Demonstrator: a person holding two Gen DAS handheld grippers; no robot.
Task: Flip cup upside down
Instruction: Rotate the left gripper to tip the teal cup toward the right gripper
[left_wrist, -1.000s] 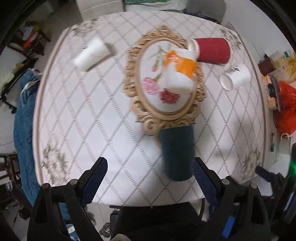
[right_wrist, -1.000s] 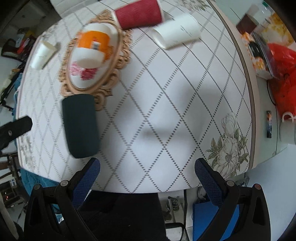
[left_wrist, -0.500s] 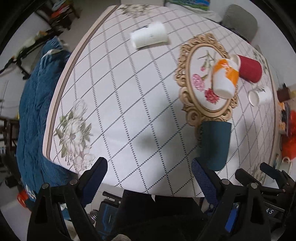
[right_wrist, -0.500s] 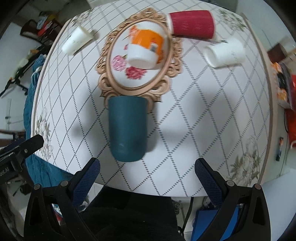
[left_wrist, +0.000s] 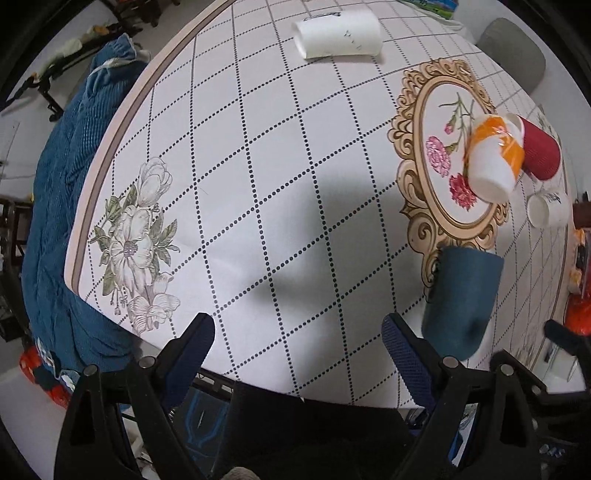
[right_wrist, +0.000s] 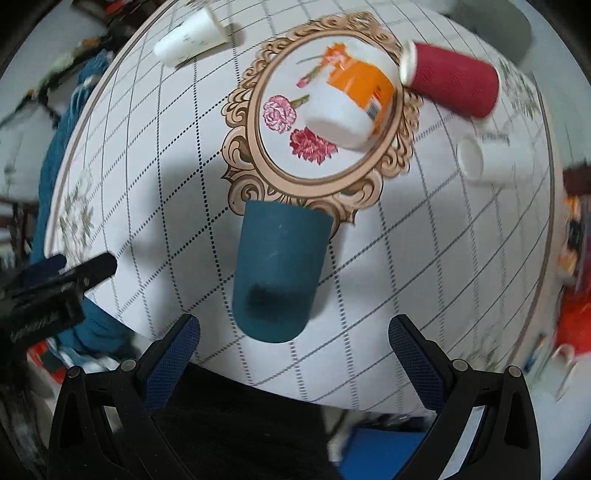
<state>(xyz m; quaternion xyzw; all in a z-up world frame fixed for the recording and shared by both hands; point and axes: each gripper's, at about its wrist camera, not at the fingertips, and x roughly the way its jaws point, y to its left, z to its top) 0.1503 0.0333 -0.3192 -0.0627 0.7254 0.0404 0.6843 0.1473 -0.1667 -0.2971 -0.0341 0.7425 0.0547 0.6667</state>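
Both grippers have moved closer to the desk (left_wrist: 258, 184) than half a second ago, so the cups look bigger now. In the right wrist view the dark teal cup (right_wrist: 279, 273) has come down nearer to the right gripper (right_wrist: 294, 350). It now sits just ahead of the jaws, a bit toward the left finger, but not between them. This cup lies on its side with its flat bottom toward the jaws and its mouth toward the gold frame picture (right_wrist: 321, 122) printed on the cloth. The right jaws are wide apart and hold nothing.

The left gripper (left_wrist: 297, 354) is also wide apart and holds nothing. From it, the teal cup (left_wrist: 461, 299) lies just outside the right finger, off to the side.

Farther ahead of the right jaws, an orange and white cup (right_wrist: 354, 99) lies on its side on the gold frame picture. A red cup (right_wrist: 452, 83) lies just beside it. Two white cups (right_wrist: 192, 35) (right_wrist: 491, 158) lie far ahead, one on each side. A blue cloth (left_wrist: 62, 206) hangs by the desk's left edge.
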